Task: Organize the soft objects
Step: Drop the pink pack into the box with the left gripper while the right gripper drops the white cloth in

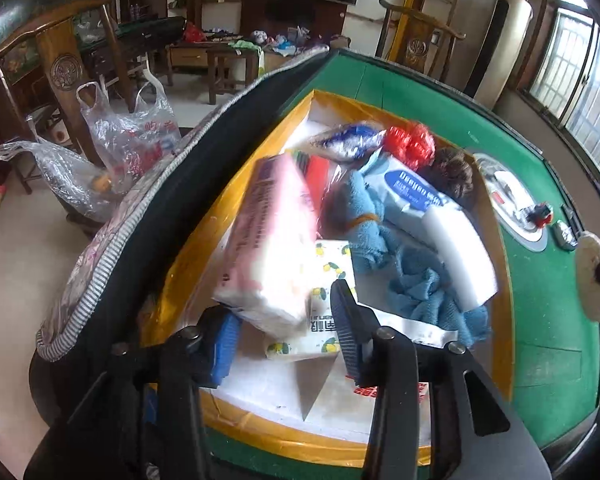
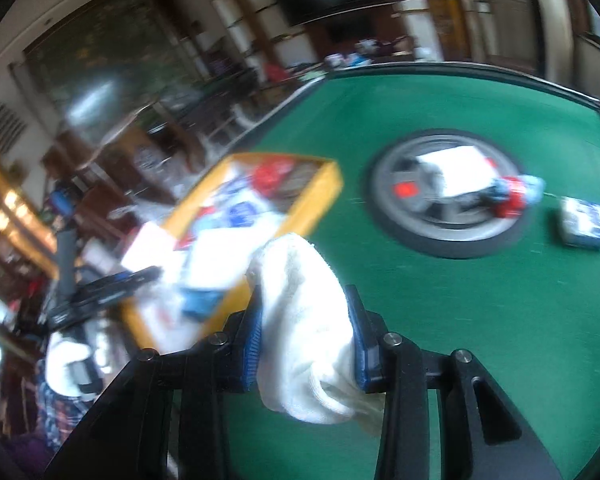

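A yellow-rimmed box (image 1: 236, 200) on the green table holds several soft things: a blue towel (image 1: 424, 284), a wipes pack (image 1: 412, 192), a white sponge (image 1: 464, 256), a red mesh ball (image 1: 412, 144) and a lemon-print tissue pack (image 1: 332, 268). A pink tissue pack (image 1: 268, 240) leans in the box just ahead of my left gripper (image 1: 284, 332), whose jaws stand open with no pad pressing on it. My right gripper (image 2: 304, 320) is shut on a white cloth (image 2: 300, 320), held above the table beside the box (image 2: 320, 196). That cloth (image 1: 592, 264) also shows at the left wrist view's right edge.
A dark bag with a striped rim (image 1: 204, 176) lies along the box's left side. Plastic bags (image 1: 128, 140) hang by a wooden chair beyond it. A round grey disc (image 2: 448, 204) with small items sits mid-table, a small blue-and-white packet (image 2: 586, 224) to its right.
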